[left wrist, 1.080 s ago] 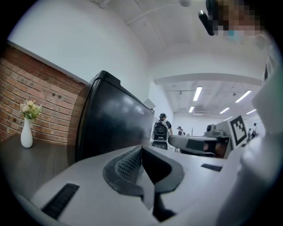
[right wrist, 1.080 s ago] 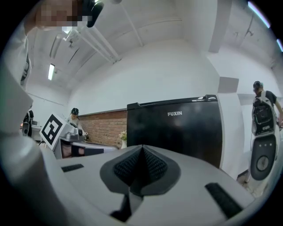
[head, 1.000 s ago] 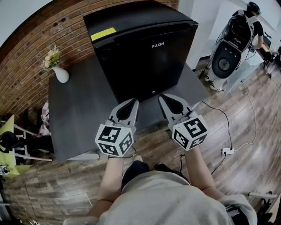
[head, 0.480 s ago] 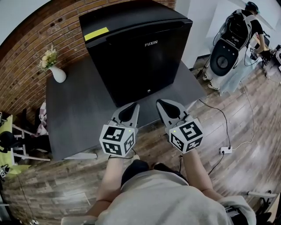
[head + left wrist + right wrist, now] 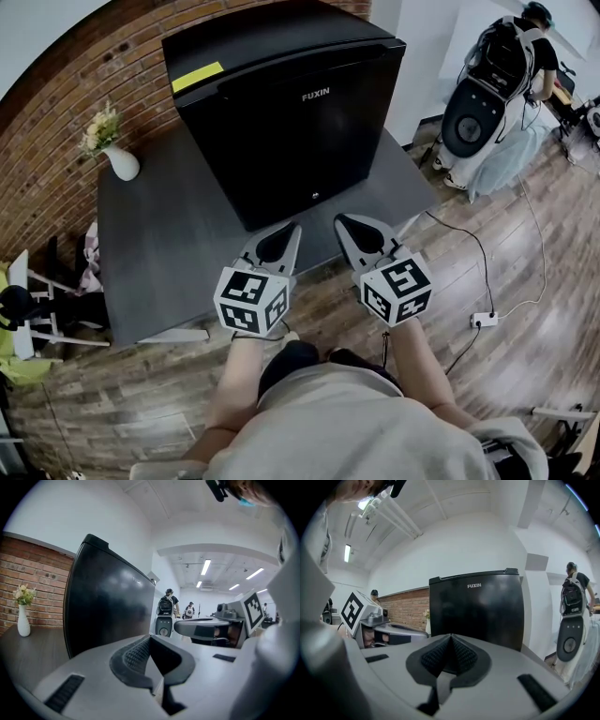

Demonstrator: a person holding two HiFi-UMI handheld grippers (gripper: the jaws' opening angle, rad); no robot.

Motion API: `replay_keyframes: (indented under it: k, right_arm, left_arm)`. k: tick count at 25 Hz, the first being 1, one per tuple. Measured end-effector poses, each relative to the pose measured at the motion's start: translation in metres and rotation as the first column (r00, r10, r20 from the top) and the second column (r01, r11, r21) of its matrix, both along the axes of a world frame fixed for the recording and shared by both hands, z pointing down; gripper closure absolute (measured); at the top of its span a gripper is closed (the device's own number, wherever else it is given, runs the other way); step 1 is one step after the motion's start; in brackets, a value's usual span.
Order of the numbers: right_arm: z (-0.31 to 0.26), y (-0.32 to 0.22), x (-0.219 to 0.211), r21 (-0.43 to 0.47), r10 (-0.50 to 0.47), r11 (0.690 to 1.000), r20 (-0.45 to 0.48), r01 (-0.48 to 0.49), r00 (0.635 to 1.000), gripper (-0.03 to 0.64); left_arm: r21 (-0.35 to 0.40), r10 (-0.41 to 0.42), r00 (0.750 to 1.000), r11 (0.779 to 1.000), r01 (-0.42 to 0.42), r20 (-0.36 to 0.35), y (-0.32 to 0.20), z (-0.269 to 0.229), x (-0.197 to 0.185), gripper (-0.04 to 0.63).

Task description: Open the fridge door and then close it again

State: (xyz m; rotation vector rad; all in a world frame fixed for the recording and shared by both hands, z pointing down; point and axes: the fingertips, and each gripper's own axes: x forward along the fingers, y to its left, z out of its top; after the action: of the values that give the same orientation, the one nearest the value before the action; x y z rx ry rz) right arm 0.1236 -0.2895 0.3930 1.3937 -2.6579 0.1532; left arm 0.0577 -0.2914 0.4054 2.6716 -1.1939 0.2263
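Observation:
A small black fridge (image 5: 291,112) stands on a low dark grey table (image 5: 159,244), its door closed and facing me. Its front also fills the middle of the right gripper view as the fridge (image 5: 480,611), and it shows at the left of the left gripper view as the fridge (image 5: 108,609). My left gripper (image 5: 289,229) is shut and empty, just short of the door's lower edge. My right gripper (image 5: 345,221) is shut and empty beside it, also apart from the door.
A white vase with flowers (image 5: 117,150) stands on the table's far left. A brick wall (image 5: 56,112) runs behind. A person with a backpack beside a round machine (image 5: 492,84) stands at the right. A cable and power strip (image 5: 485,321) lie on the wooden floor.
Both grippers have sunk a little and stayed shut. The fridge and table have shifted slightly left in the head view.

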Motion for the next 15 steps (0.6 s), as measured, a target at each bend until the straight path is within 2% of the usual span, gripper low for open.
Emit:
replay_keyframes:
  k: [6,15]
  right_arm:
    - [0.0066,-0.0025,-0.0024,-0.021,-0.019,1.000,0.001,0.019,1.000,0.618]
    - [0.0016,-0.0048,-0.0056,-0.006,-0.034,0.999,0.005,0.034,0.999,0.618]
  left_arm:
    - [-0.006,0.006,1.000,1.000,-0.006,0.003,-0.0013,0.0014,0.0017,0.591]
    - [0.005,-0.015,1.000,1.000,0.015,0.014,-0.0061,-0.0020,-0.0065,0.591]
